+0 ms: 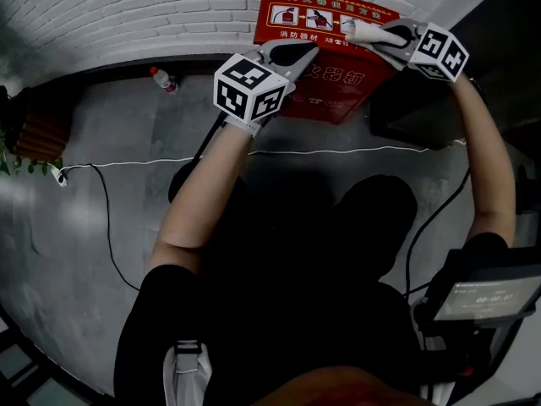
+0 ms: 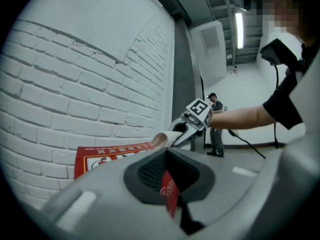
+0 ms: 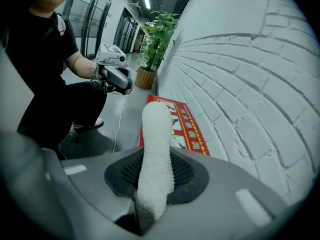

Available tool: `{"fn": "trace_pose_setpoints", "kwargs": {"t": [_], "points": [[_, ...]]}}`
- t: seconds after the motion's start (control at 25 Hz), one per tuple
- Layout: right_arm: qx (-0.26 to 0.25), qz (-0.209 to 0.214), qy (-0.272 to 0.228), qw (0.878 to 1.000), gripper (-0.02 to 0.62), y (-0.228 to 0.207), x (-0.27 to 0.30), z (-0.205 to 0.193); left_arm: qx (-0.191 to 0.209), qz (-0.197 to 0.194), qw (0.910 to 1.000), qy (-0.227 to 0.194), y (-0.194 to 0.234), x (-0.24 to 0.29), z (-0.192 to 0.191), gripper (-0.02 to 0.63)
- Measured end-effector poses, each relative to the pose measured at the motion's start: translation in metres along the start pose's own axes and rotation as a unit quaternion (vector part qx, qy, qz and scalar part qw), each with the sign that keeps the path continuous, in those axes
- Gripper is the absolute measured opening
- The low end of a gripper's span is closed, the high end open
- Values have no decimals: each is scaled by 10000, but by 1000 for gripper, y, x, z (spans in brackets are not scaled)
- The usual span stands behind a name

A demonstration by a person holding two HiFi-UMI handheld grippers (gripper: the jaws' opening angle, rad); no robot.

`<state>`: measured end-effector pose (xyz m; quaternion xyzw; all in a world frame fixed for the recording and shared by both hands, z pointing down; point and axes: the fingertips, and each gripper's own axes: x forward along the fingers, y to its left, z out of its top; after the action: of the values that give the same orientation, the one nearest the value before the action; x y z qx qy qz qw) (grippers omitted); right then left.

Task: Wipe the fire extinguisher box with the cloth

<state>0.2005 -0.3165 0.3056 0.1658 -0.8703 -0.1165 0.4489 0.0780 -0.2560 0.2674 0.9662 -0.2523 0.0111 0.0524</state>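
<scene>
Right gripper [image 3: 156,170]: jaws closed on the cloth [image 3: 156,144], a white fluffy roll sticking out past the tips. The roll's end lies at the far right top edge of the fire extinguisher box [image 1: 336,91].

Left gripper [image 2: 168,180]: jaws pinched together on a thin red printed edge of the box. It sits left of the right gripper, well apart from it.

The box is red with white print and stands on the grey floor [image 1: 101,227] against the white brick wall [image 1: 127,15].

Further out, a small bottle [image 1: 163,79] stands at the wall's foot to the left. A white cable [image 1: 169,161] runs across the floor nearer the person.
</scene>
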Motion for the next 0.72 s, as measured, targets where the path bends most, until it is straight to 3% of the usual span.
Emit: {"fn": "trace_pose_setpoints", "kwargs": {"t": [0.4,0.72], "points": [[-119,-771,-10,9970,89,-92,31,52,55,263,9996,26,30,-16,15,3],[-160,-944,559,9938,89,-135,81,47,14,440,9990,114,50,-11,23,3]]}}
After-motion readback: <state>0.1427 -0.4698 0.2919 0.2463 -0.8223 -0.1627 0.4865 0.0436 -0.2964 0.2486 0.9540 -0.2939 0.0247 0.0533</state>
